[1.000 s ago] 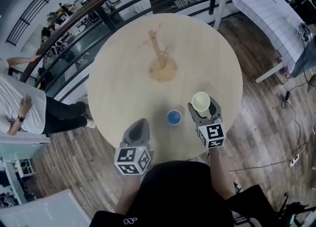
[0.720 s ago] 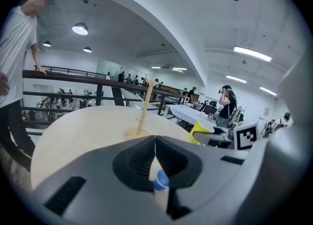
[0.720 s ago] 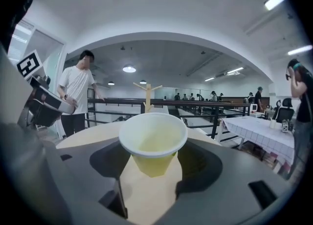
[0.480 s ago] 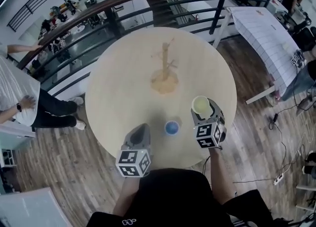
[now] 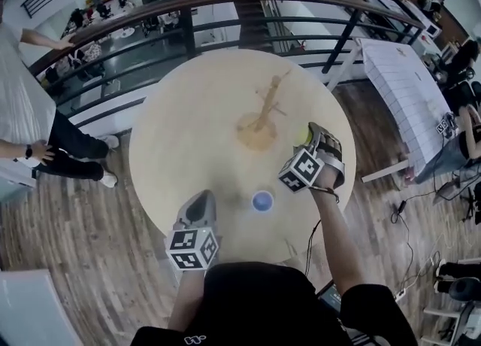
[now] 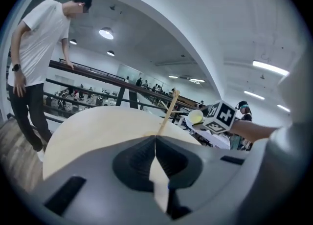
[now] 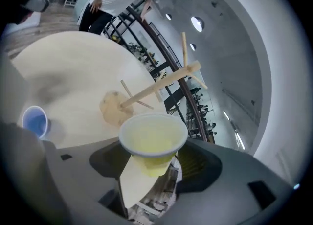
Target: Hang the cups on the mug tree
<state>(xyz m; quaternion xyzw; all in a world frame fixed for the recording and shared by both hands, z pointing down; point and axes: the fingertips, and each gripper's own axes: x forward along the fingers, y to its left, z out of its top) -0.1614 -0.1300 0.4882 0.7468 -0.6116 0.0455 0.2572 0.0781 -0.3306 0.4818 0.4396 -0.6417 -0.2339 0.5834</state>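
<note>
A wooden mug tree [image 5: 263, 111] stands on the round table [image 5: 180, 141], past its middle. My right gripper [image 5: 310, 138] is raised just right of the tree and tipped on its side, shut on a pale yellow cup [image 5: 304, 136] whose open mouth [image 7: 152, 137] faces the camera in the right gripper view, with the tree's pegs [image 7: 161, 86] right behind it. A blue cup [image 5: 261, 201] sits upright on the table near the front edge. My left gripper [image 5: 198, 207] rests low at the front left, shut and empty; its view shows the tree [image 6: 168, 114] and the yellow cup [image 6: 195, 117] beyond.
A black railing [image 5: 188, 25] curves round the far side of the table. A person in a white shirt [image 5: 30, 126] stands at the left by the rail. A white-covered table [image 5: 406, 89] stands to the right. Cables [image 5: 406, 209] lie on the wood floor.
My right gripper has lifted the yellow cup, carried it forward toward the tree and tipped it sideways. The left gripper and blue cup have stayed put; the head view has shifted.
</note>
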